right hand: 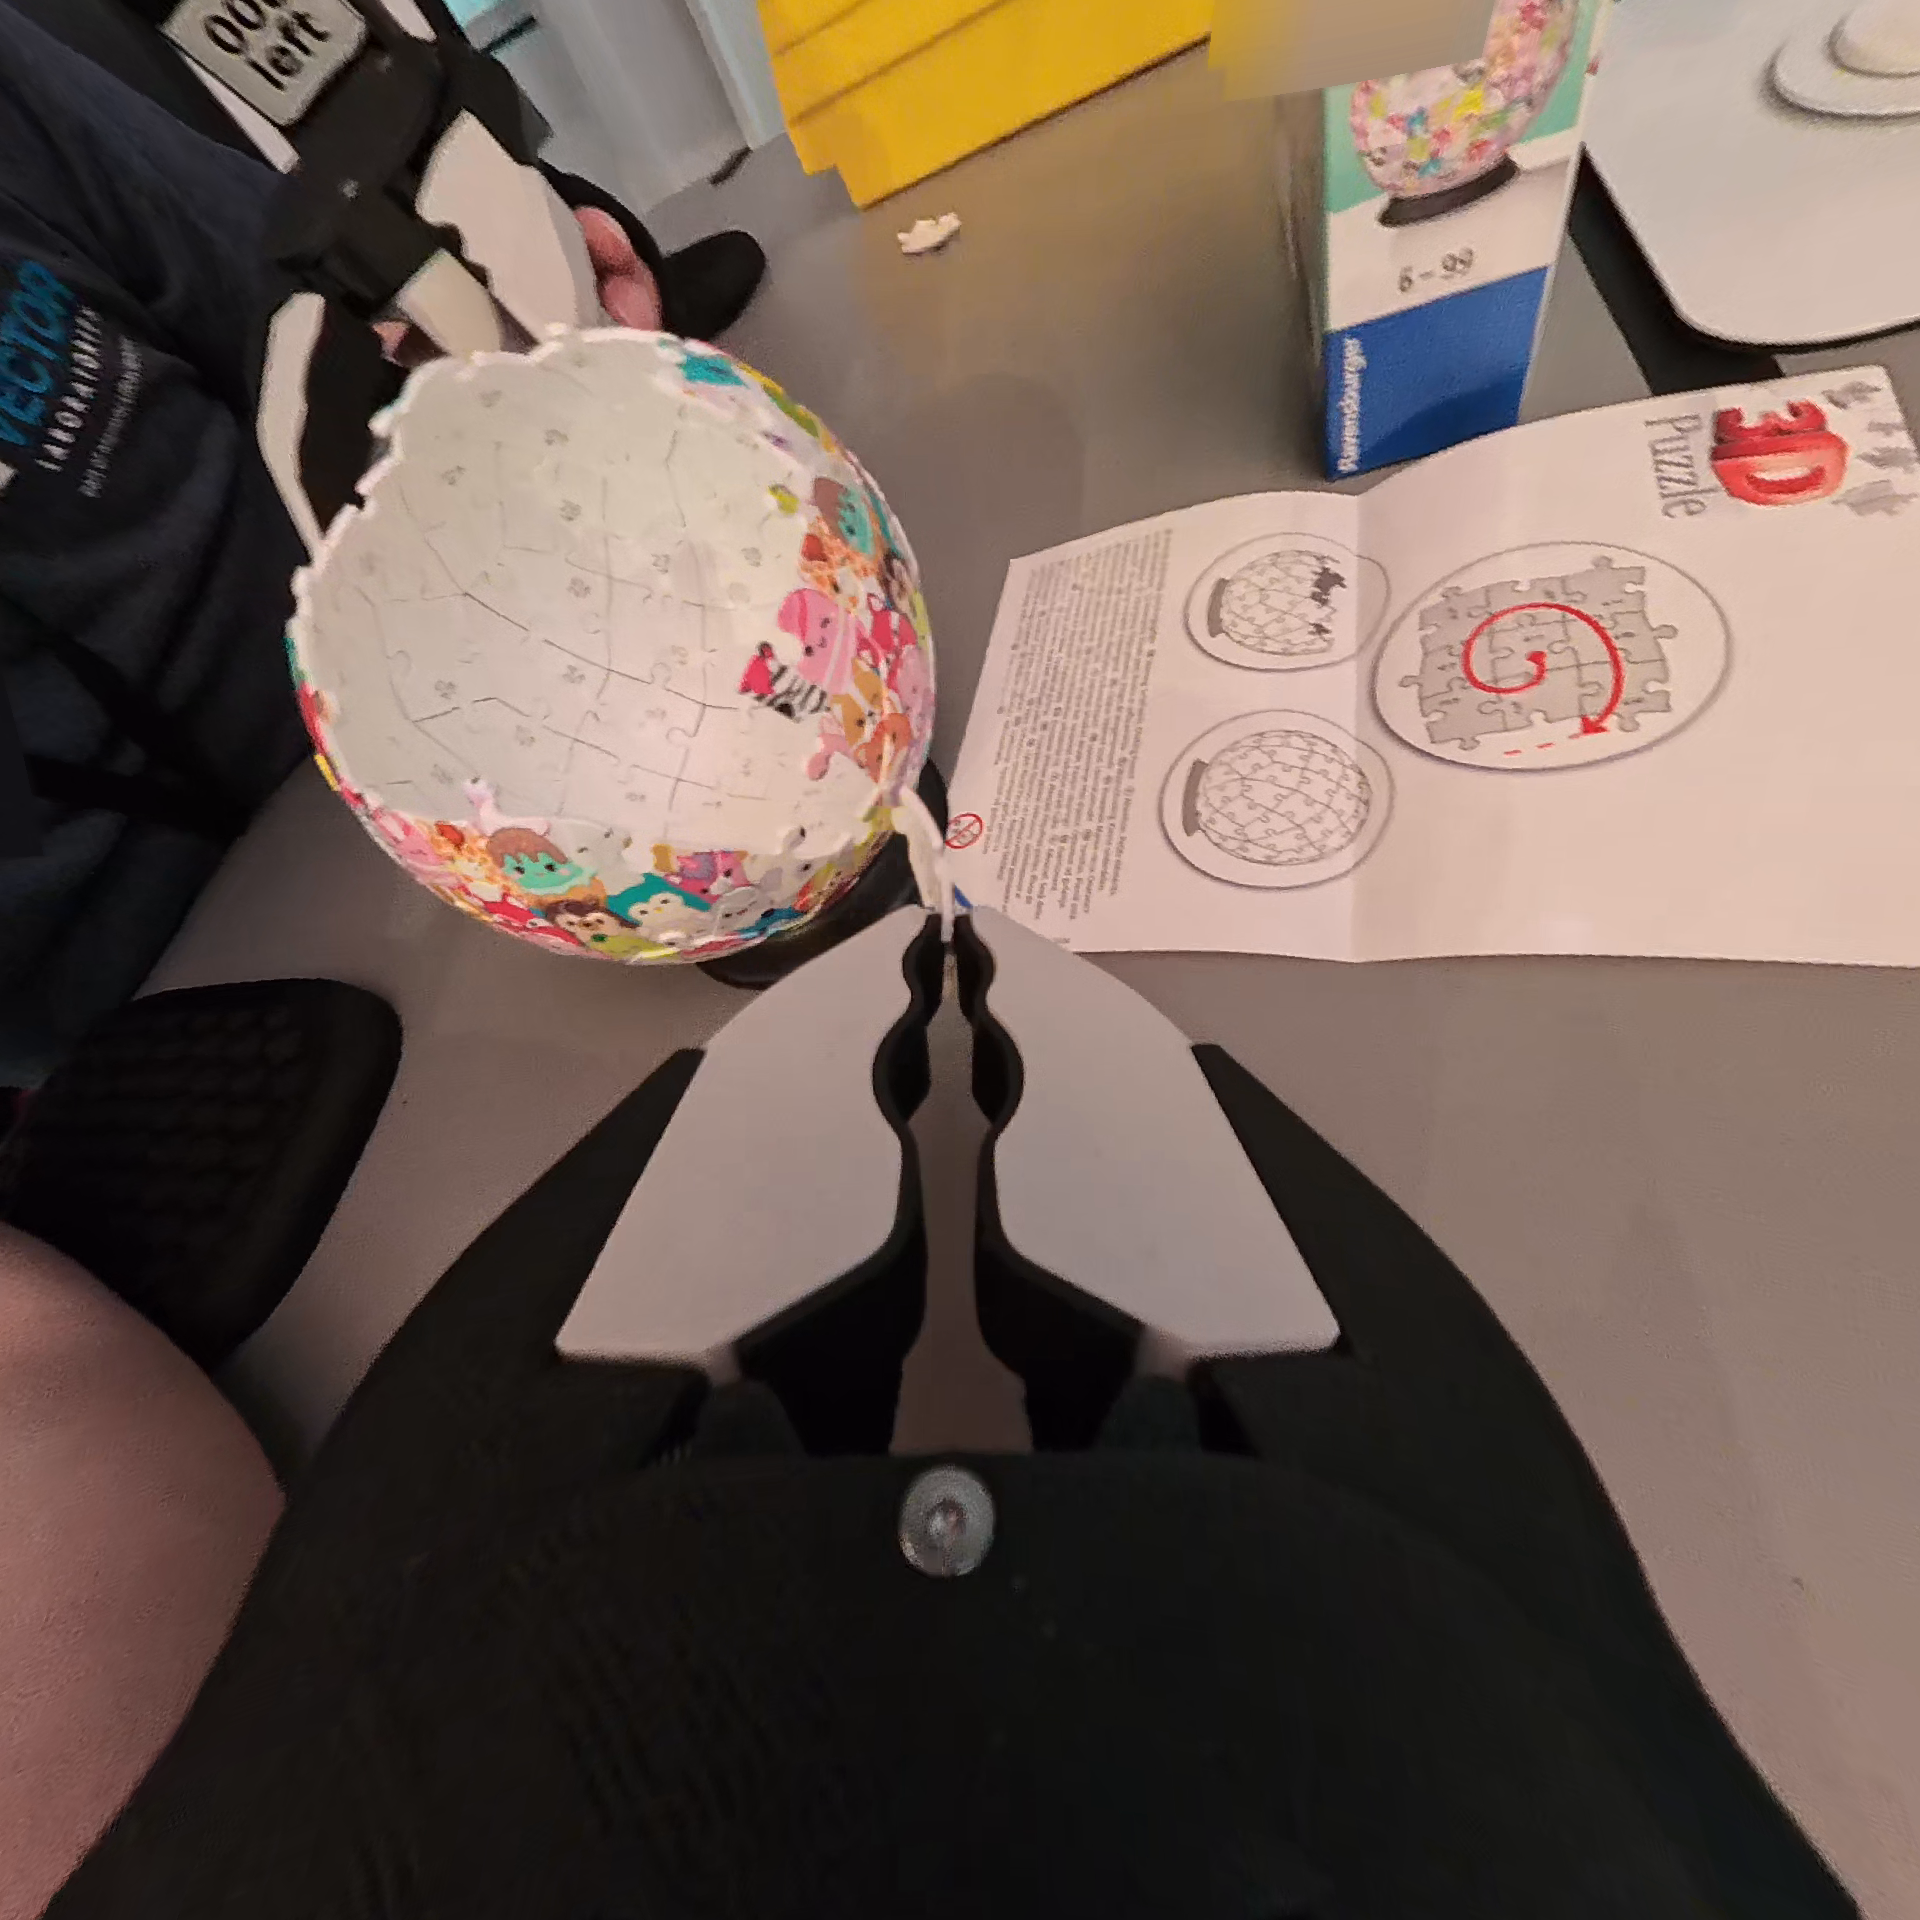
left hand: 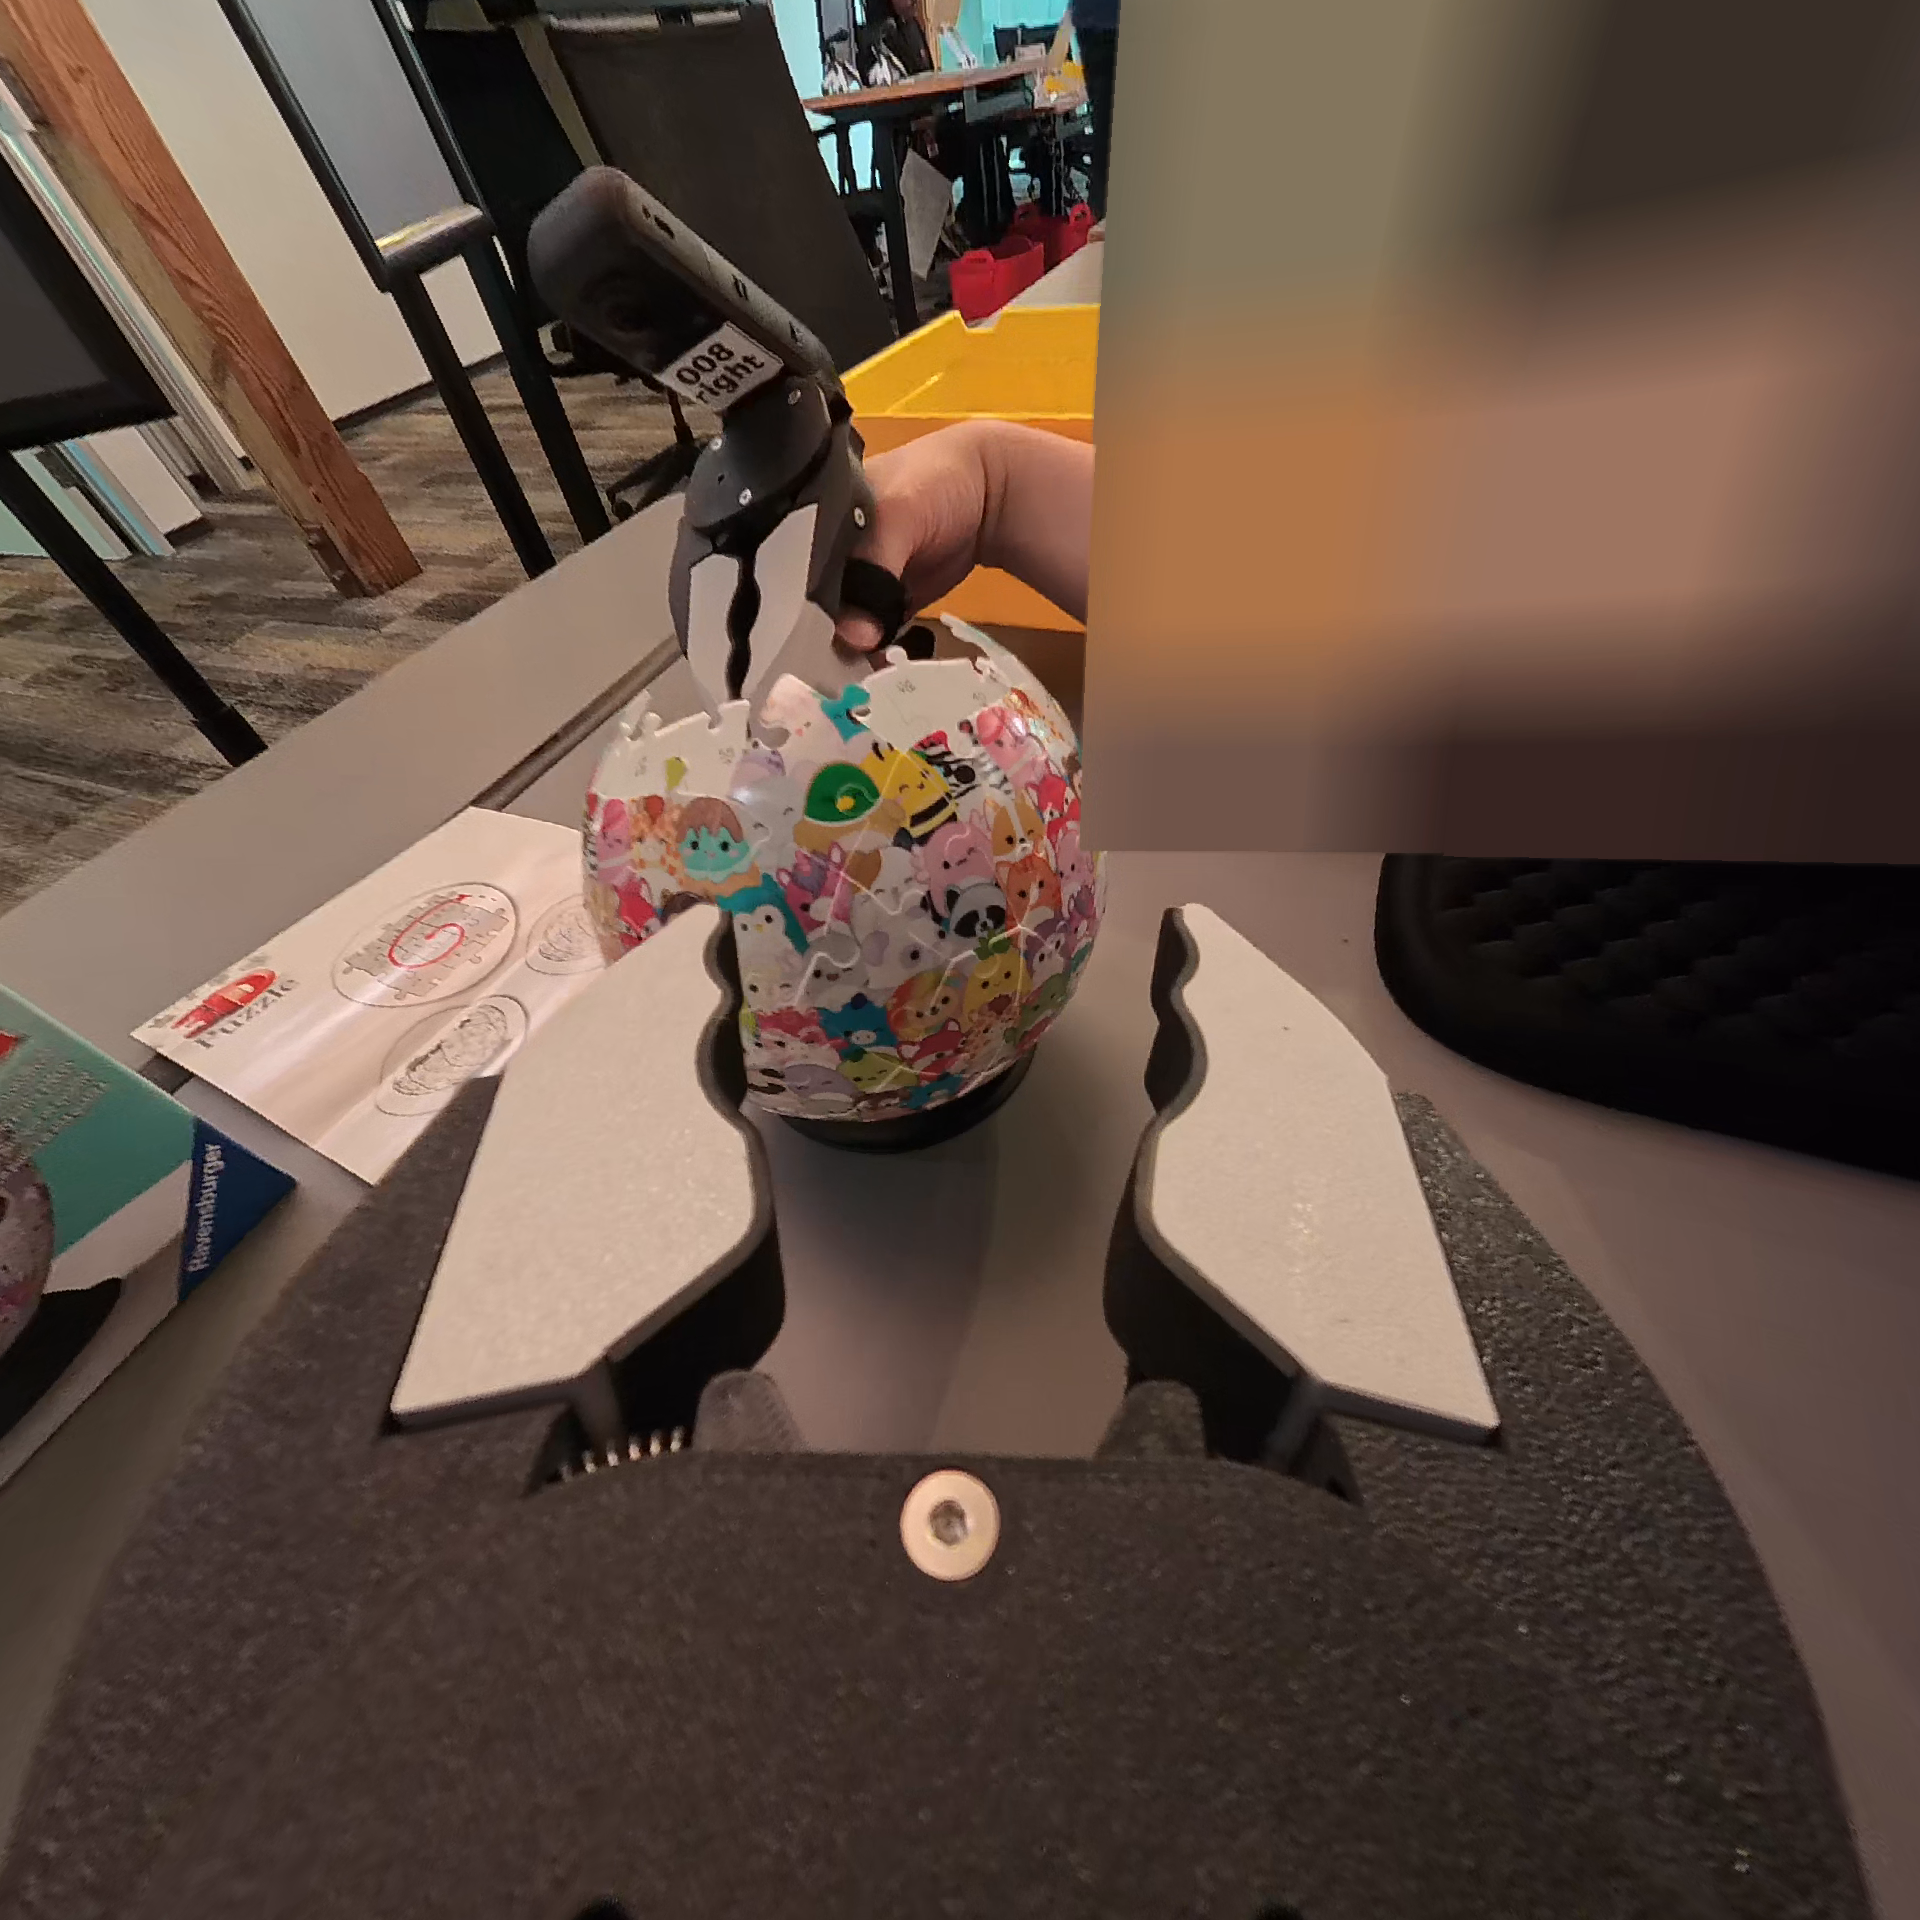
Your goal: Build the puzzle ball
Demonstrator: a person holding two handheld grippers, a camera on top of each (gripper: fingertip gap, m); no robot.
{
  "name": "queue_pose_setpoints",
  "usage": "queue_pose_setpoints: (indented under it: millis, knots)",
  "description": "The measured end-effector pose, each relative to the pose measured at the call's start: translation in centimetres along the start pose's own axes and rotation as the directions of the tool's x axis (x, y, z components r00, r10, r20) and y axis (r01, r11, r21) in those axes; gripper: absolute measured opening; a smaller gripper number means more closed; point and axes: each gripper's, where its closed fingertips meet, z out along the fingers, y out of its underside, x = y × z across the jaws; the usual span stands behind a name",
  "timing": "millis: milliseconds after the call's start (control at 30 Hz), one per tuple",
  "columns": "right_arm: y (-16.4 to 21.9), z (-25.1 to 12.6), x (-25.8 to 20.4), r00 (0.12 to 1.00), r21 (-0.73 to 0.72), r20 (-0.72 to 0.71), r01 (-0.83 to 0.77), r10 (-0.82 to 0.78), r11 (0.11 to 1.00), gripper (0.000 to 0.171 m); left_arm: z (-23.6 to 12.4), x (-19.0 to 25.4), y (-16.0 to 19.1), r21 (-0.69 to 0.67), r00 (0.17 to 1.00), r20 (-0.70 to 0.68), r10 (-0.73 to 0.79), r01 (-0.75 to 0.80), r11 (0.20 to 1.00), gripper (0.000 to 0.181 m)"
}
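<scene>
Puzzle ball, partly built, open at top with jagged rim, sits on a dark round stand on the grey table. Left gripper is wide open, nothing held; the ball sits ahead of and between its 2 white fingers, left finger tip overlapping the ball's lower left side in the left wrist view, right finger clear of it. Cannot tell if the left finger actually touches the ball. Right gripper is nearly closed, pinching a thin white puzzle piece at its tips. In the right wrist view the piece runs from the tips up to the near right edge of the ball's open rim, so the ball lies just ahead and left of the claw. In the left wrist view the right gripper comes down from above with tips at the ball's top rim, a hand behind it. White inside of the shell shows numbered piece backs; outside is colourful cartoon animals. Folded instruction sheet lies flat on the table right of the ball, puzzle box stands beyond it. 1 loose white piece lies on the table near the yellow bin. Black mesh pad sits right of the ball in the left wrist view.
</scene>
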Motion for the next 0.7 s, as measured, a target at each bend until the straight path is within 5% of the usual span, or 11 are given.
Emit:
queue_pose_setpoints:
  millis: [267,533,700]
  knots:
    - [-0.1,-1.6,1.7,0.955,-0.230,-0.293,-0.119,0.048,0.966,0.003,-1.4,-0.8,-2.1,0.033,1.000,0.026,-0.005,0.004,0.999,0.082]
    - [-3.4,-4.5,-2.5,0.883,-0.309,-0.469,-0.176,0.012,0.935,0.003,-2.9,-5.4,-7.6,0.115,0.992,0.027,-0.123,0.119,0.986,0.076]
    - [-4.0,-5.8,-4.1,0.832,-0.333,-0.555,-0.222,-0.001,0.916,0.003,-1.0,-6.7,-10.5,0.053,0.999,-0.025,0.027,-0.025,0.998,0.064]
